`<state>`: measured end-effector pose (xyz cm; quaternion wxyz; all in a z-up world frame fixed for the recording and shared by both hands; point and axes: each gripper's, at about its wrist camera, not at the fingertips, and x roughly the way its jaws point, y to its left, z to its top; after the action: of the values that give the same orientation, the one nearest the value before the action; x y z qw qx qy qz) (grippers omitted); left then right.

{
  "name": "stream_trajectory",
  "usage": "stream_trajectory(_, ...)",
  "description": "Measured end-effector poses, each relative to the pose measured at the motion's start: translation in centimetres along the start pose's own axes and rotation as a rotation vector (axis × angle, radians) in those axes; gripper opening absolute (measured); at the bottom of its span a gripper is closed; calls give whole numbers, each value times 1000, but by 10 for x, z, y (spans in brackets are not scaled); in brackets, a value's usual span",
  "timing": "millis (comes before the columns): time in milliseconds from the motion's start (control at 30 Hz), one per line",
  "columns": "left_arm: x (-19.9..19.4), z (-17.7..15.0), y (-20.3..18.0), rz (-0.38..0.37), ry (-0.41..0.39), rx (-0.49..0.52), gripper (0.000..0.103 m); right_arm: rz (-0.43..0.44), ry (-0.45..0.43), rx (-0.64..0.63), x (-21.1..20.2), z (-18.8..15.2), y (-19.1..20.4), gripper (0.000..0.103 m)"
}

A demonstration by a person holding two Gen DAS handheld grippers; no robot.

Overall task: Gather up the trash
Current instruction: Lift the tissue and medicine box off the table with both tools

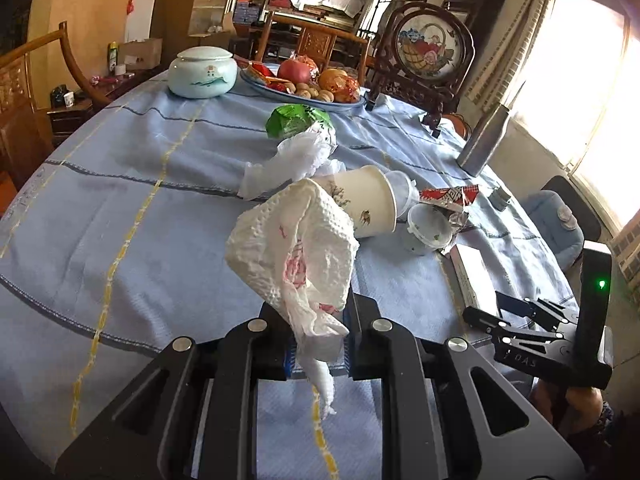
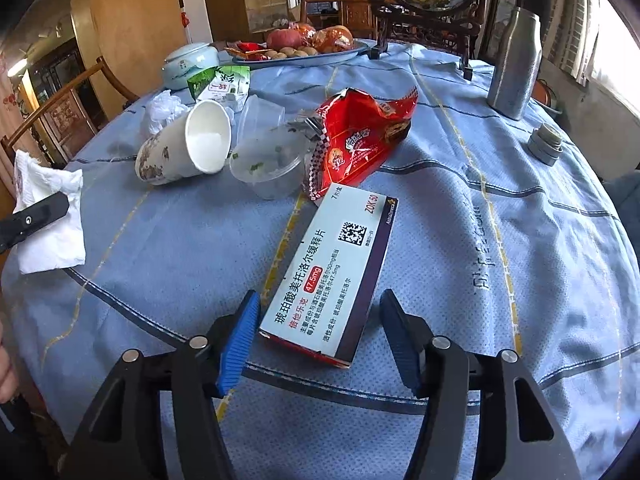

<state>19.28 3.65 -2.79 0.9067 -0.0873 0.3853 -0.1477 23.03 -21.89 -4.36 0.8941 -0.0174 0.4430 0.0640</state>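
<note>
My left gripper (image 1: 316,344) is shut on a crumpled white paper napkin (image 1: 296,252) and holds it above the blue tablecloth (image 1: 120,200); the napkin also shows at the left of the right wrist view (image 2: 48,216). My right gripper (image 2: 316,340) is open, its fingers either side of the near end of a white medicine box (image 2: 332,276) lying on the cloth. Beyond lie a tipped paper cup (image 2: 188,144), a clear plastic tub (image 2: 268,164), a red snack wrapper (image 2: 360,136), a green packet (image 2: 224,84) and a crumpled white plastic bag (image 1: 292,160).
At the far side stand a pale lidded ceramic jar (image 1: 202,72), a fruit plate (image 1: 264,86), an embroidered screen on a dark stand (image 1: 428,52) and a steel bottle (image 2: 514,60). A small round tin (image 2: 546,142) sits right. Wooden chairs surround the table.
</note>
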Motion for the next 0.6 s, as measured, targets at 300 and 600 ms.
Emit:
stream_trajectory(300,-22,-10,20,55,-21,-46,19,24,-152,-20,-24,-6,1,52)
stream_trajectory(600,-86,-5,58,204,-127,-143,19,93,-299,-42,-50,-12,1,53)
